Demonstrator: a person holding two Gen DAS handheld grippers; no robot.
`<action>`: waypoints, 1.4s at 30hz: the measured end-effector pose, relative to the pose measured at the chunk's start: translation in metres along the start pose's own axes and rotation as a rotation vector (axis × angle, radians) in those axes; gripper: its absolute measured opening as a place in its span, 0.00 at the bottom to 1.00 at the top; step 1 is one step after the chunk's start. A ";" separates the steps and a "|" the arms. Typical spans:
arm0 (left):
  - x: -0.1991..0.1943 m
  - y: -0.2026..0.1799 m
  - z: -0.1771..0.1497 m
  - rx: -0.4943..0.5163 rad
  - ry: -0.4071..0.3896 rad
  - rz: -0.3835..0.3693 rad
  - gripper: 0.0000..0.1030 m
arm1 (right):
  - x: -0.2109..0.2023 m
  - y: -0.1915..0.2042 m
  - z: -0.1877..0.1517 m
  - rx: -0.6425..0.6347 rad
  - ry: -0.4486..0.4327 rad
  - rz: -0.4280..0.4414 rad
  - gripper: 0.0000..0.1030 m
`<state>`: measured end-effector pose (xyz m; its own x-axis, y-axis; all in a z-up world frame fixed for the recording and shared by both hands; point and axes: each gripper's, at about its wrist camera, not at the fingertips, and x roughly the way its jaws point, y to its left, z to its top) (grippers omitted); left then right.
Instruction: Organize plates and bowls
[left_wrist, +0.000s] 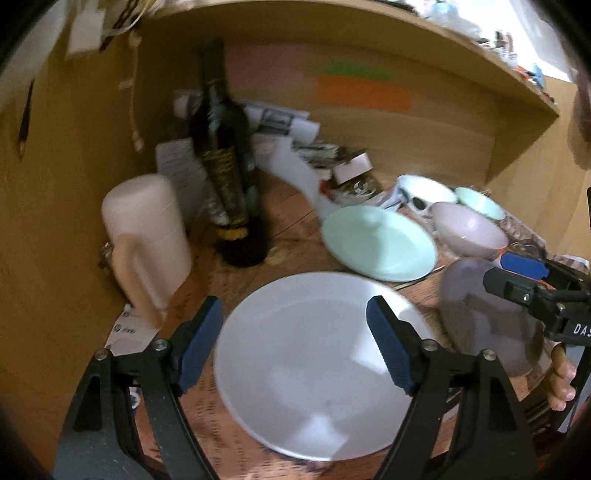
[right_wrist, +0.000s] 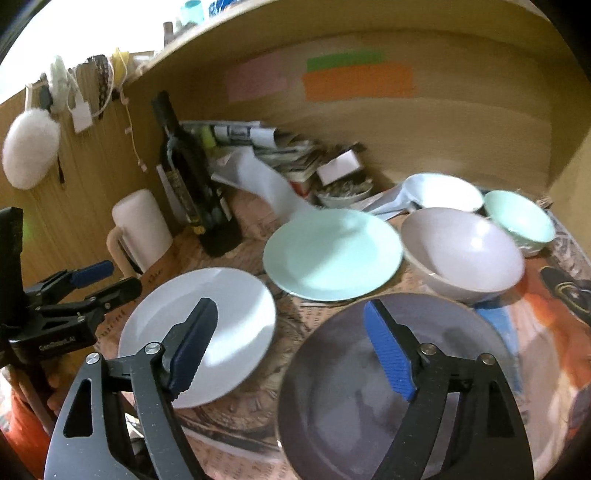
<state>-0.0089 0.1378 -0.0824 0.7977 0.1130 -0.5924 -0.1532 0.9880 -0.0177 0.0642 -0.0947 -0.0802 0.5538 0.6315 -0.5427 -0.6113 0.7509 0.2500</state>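
Left gripper (left_wrist: 295, 347) and right gripper (right_wrist: 291, 350): both gaping, grasping nothing.
We log white plate (right_wrist: 207, 325), mint plate (right_wrist: 332, 254), grey plate (right_wrist: 351, 398), three bowls behind.

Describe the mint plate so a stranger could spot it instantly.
Find the dark bottle standing at the back left of the table. The mint plate lies flat to its right, between the white plate and the lilac bowl. It is the only pale green plate.
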 end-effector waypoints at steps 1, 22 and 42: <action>0.002 0.005 -0.002 -0.004 0.009 0.004 0.78 | 0.006 0.001 0.000 -0.002 0.012 0.003 0.77; 0.040 0.060 -0.035 -0.091 0.180 -0.071 0.37 | 0.085 0.016 -0.014 -0.040 0.255 -0.007 0.36; 0.045 0.066 -0.044 -0.134 0.232 -0.160 0.27 | 0.094 0.018 -0.020 -0.021 0.308 -0.036 0.23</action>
<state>-0.0087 0.2035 -0.1458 0.6659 -0.0851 -0.7412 -0.1240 0.9670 -0.2224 0.0944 -0.0259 -0.1425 0.3801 0.5140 -0.7689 -0.6074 0.7657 0.2116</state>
